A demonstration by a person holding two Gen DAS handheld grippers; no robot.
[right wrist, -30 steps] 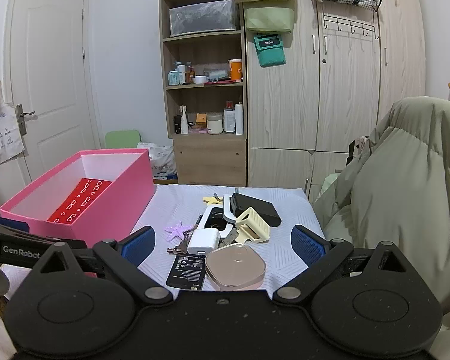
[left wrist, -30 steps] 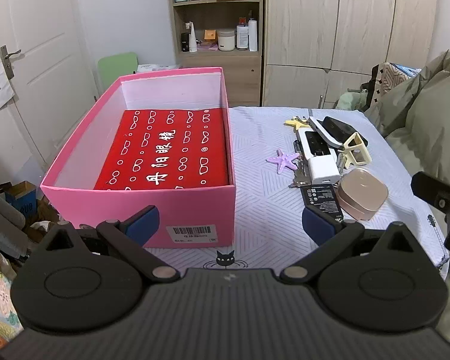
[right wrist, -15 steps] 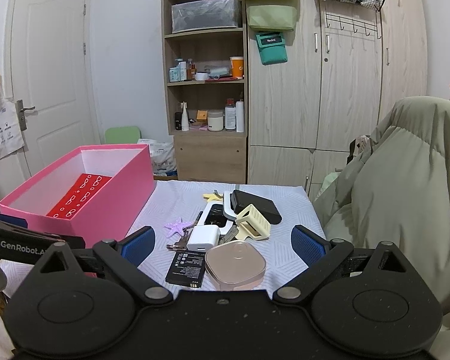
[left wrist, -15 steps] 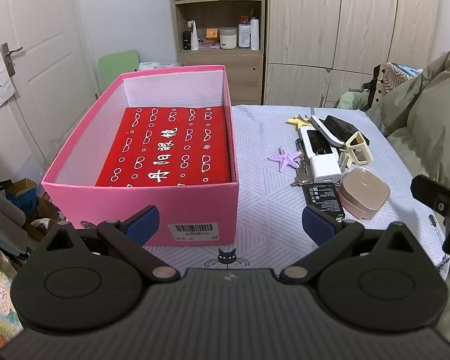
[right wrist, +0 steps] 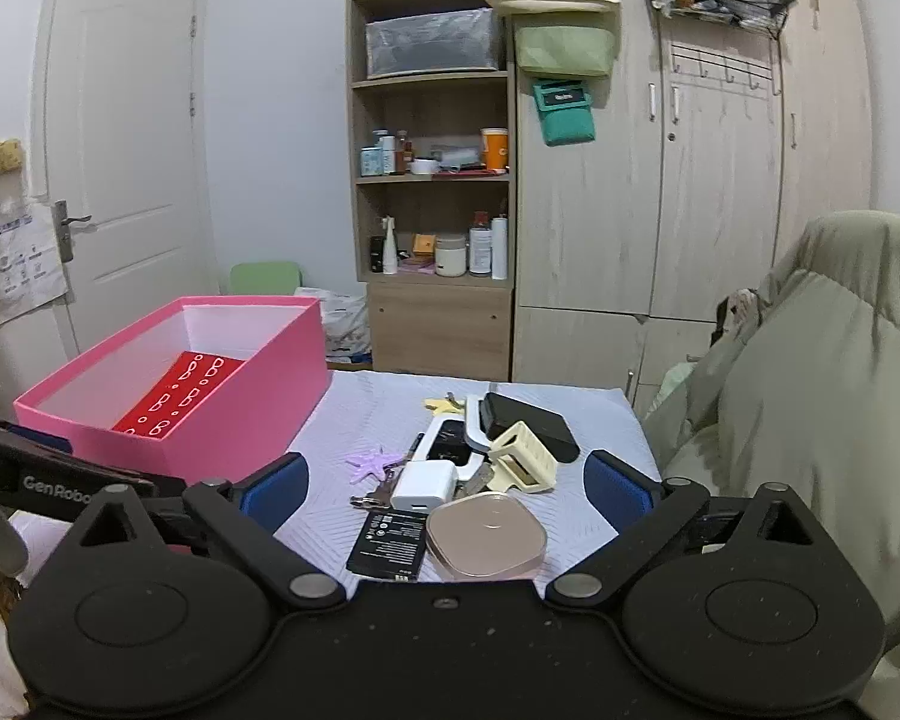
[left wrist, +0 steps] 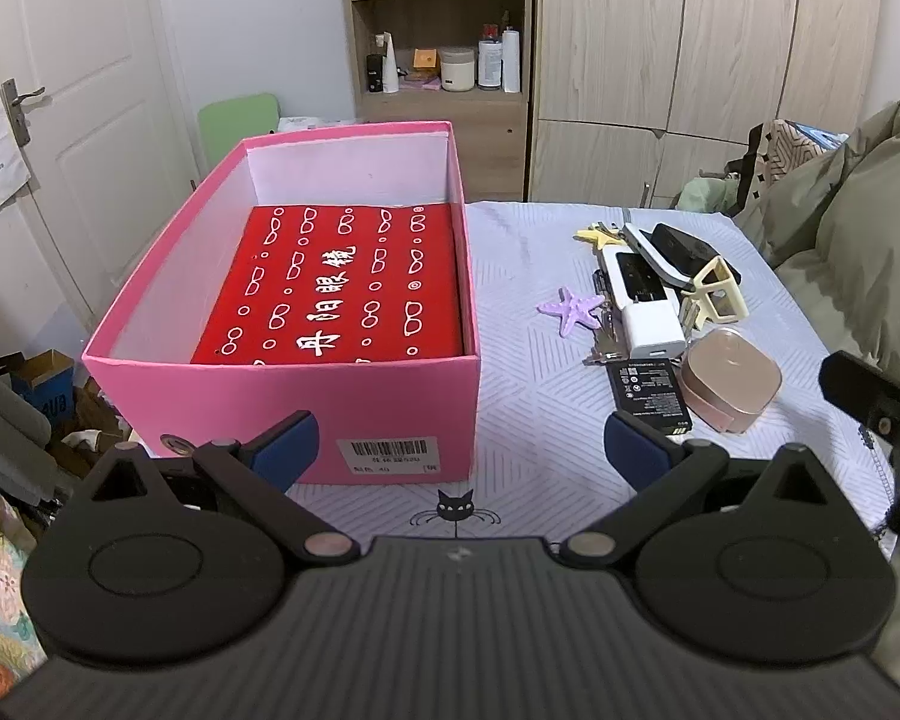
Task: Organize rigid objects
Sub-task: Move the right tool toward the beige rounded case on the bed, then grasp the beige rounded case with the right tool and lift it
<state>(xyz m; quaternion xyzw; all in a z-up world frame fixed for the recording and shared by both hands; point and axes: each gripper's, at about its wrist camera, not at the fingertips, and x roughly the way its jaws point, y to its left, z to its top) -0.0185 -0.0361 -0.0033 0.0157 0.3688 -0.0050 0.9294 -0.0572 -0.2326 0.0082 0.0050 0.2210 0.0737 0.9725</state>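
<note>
A pink box (left wrist: 414, 420) (right wrist: 222, 420) with a red patterned liner stands on the left of the table. To its right lies a cluster: a tan rounded case (left wrist: 731, 378) (right wrist: 486, 534), a black battery (left wrist: 648, 390) (right wrist: 390, 543), a white charger (left wrist: 651, 330) (right wrist: 423, 485), a purple starfish (left wrist: 570, 309) (right wrist: 371, 462), a cream hair clip (left wrist: 714, 294) (right wrist: 522, 456) and a black case (left wrist: 684, 246) (right wrist: 531, 420). My left gripper (left wrist: 457, 450) is open above the box's near right corner. My right gripper (right wrist: 444, 489) is open, just short of the cluster.
The table (left wrist: 528, 420) has a pale patterned cloth with a cat print. An olive quilt (right wrist: 810, 420) rises along its right side. Behind stand a wooden shelf unit (right wrist: 432, 210), wardrobes and a white door (right wrist: 126, 150). Clutter lies on the floor at left.
Both views have shifted slightly: my left gripper has tilted down a little and my right gripper has crept toward the cluster. Nothing on the table has moved.
</note>
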